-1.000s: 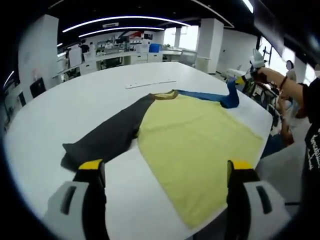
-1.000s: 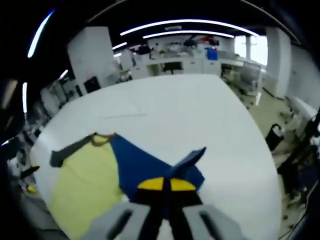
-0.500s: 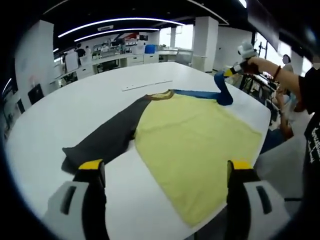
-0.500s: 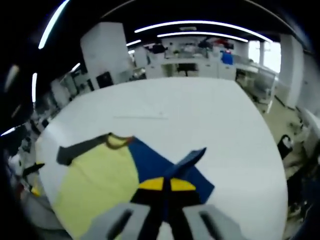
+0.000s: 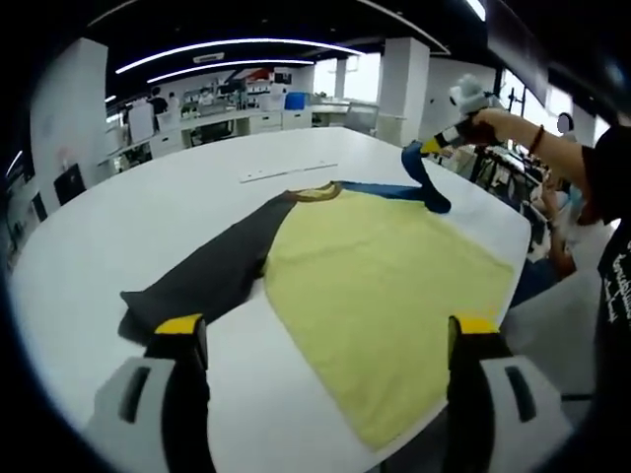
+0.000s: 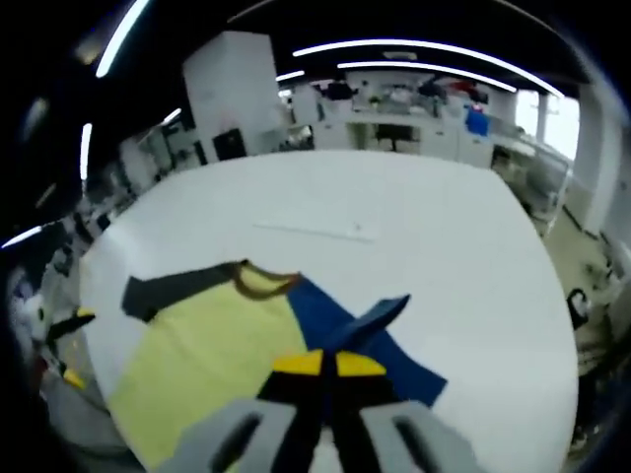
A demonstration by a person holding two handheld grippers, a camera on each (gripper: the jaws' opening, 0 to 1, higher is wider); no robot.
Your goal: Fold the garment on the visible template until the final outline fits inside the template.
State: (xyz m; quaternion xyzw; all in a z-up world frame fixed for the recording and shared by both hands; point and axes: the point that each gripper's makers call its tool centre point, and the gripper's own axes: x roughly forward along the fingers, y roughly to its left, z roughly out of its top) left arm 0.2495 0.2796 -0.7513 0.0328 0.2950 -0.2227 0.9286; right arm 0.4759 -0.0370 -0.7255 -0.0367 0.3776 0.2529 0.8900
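Two grippers are ours: the left gripper (image 5: 325,340) hangs released, its yellow-tipped jaws spread wide above the near table edge and touching nothing, while the right gripper (image 6: 328,367) is clenched on the blue sleeve (image 6: 367,317), pinching the cuff so that it stands up off the surface in a soft ridge. In the left gripper view we see that same right gripper (image 5: 441,141) raised at the far right, the blue sleeve (image 5: 419,177) drooping from it in a limp fold. One shirt (image 5: 380,281) lies flat on the table (image 5: 148,212): a matte yellow body, one dark grey sleeve (image 5: 212,271) stretched out to the left, one blue sleeve, and a brown collar (image 5: 315,190). Its yellow hem reaches right to the near rim of the table and appears to hang slightly over it. One thin pale strip (image 5: 288,170) lies beyond the collar, well apart from the cloth. The table is smooth, white and rounded, with wide bare surface left of the grey sleeve and beyond the collar.
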